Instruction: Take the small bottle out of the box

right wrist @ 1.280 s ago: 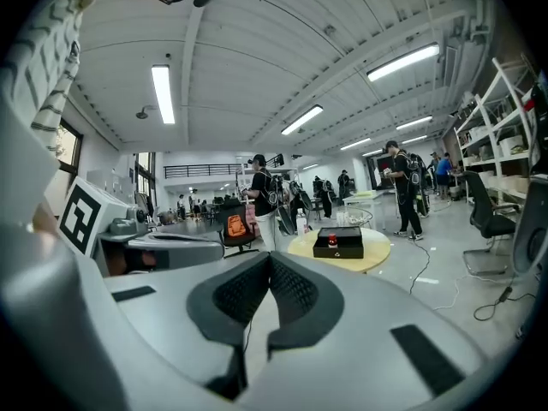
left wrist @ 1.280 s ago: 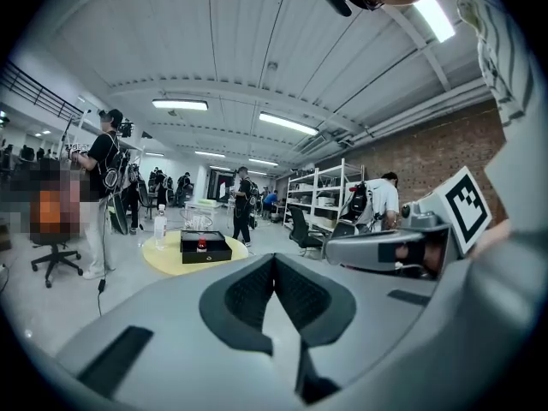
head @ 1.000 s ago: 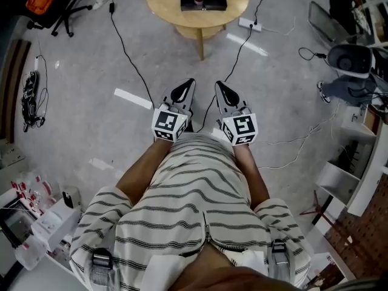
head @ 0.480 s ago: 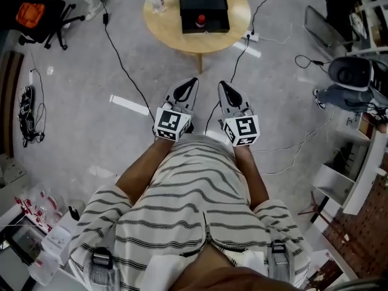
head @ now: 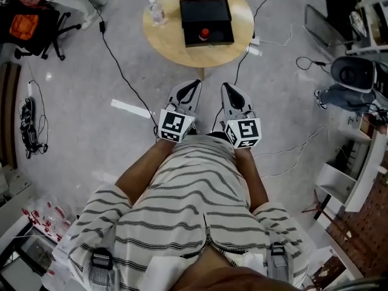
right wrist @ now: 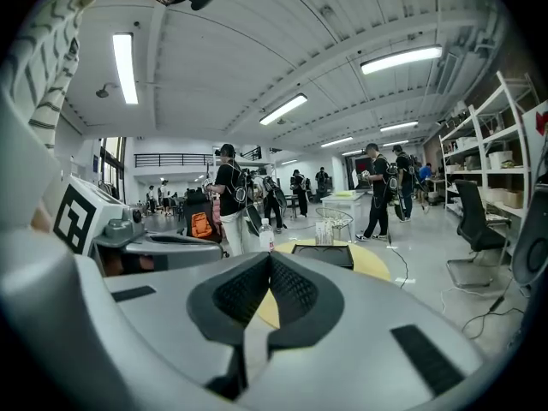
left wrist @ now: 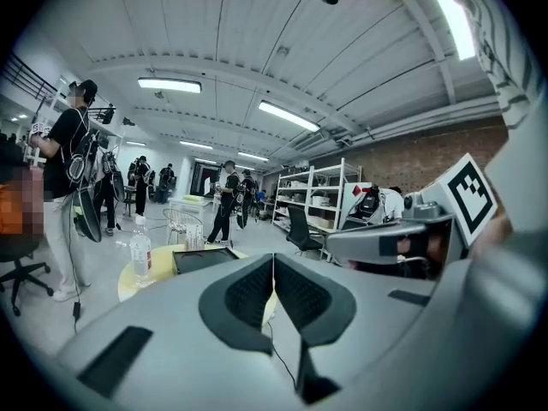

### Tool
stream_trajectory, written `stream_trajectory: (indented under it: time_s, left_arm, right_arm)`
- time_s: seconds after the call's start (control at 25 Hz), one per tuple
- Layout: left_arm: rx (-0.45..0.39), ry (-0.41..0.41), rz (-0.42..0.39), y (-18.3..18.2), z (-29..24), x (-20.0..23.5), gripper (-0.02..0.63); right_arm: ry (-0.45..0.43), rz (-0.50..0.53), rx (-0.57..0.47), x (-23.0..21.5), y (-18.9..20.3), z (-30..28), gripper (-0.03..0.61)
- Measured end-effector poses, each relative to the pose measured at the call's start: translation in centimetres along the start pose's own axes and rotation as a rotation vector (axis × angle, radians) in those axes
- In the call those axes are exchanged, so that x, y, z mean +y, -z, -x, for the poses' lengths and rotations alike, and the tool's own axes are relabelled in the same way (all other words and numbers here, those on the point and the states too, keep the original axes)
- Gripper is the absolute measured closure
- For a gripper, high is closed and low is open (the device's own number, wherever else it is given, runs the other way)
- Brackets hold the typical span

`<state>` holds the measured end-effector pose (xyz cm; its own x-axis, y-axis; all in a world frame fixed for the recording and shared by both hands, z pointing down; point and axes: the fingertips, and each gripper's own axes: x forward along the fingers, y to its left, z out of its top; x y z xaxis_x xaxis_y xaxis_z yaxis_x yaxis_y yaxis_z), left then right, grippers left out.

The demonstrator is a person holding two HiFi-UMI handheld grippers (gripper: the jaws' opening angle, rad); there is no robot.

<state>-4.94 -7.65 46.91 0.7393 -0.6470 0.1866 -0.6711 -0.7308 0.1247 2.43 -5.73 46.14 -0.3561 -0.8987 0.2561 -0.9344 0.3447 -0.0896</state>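
Held side by side in front of a striped shirt (head: pixel 188 199), the left gripper (head: pixel 193 85) and right gripper (head: pixel 227 86) both have their jaws pressed together on nothing. The small bottle (head: pixel 205 33), red-capped, sits inside the black box (head: pixel 203 8) on a round table (head: pixel 167 41), well apart from both tips.

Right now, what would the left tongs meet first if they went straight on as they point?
Probably the near edge of the round table, before the black box; nothing nearer shows, though depth is unclear.
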Motion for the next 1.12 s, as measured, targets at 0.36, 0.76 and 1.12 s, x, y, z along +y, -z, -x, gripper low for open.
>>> stream_trajectory:
  time_s: [0.36, 0.76, 1.12]
  left_arm:
    - [0.016, -0.002, -0.002, 0.3, -1.8, 2.1, 0.591]
    - [0.037, -0.070, -0.007, 0.6, -4.6, 3.3, 0.591]
    - [0.064, -0.137, -0.014, 1.1, -7.8, 3.7, 0.591]
  right_arm:
    - [0.010, 0.010, 0.006, -1.0, -0.6, -3.0, 0.560]
    - [-0.032, 0.020, 0.018, -3.4, -0.6, -4.5, 0.561]
    - [-0.078, 0.009, 0.028, -5.8, -0.3, -5.4, 0.560]
